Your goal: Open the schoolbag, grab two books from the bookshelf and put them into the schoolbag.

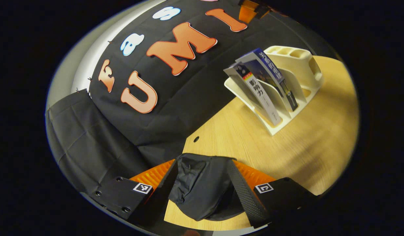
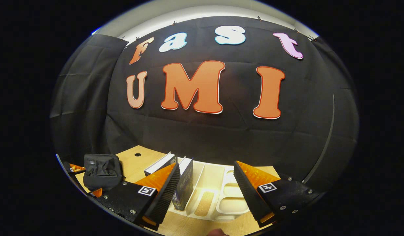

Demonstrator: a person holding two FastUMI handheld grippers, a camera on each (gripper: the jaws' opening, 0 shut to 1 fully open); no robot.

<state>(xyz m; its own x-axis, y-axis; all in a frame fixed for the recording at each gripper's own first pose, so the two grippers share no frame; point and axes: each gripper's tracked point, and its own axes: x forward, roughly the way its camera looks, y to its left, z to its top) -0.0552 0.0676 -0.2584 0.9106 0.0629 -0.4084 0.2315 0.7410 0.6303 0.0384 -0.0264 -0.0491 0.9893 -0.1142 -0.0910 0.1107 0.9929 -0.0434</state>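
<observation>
A small black schoolbag [image 1: 202, 188] stands on the wooden table [image 1: 320, 141]. My left gripper [image 1: 204, 191] is shut on its top fabric, which bunches between both pads. In the right gripper view the schoolbag [image 2: 102, 170] stands at the far left, with the left gripper's fingers [image 2: 76, 168] on either side of it. Two books lean in a white bookshelf [image 1: 302, 67]: a pale-spined one [image 1: 259, 95] and a dark blue one [image 1: 270, 70]. My right gripper [image 2: 207, 190] hangs open just above the bookshelf [image 2: 229, 201], its left finger next to the dark book [image 2: 185, 178] and the white book [image 2: 159, 165].
The bookshelf has bare slots and a cup section to the right of the books. A small round hole [image 1: 196, 139] sits in the table near the back edge. The black cloth wall rises right behind the table. Open tabletop lies between bag and shelf.
</observation>
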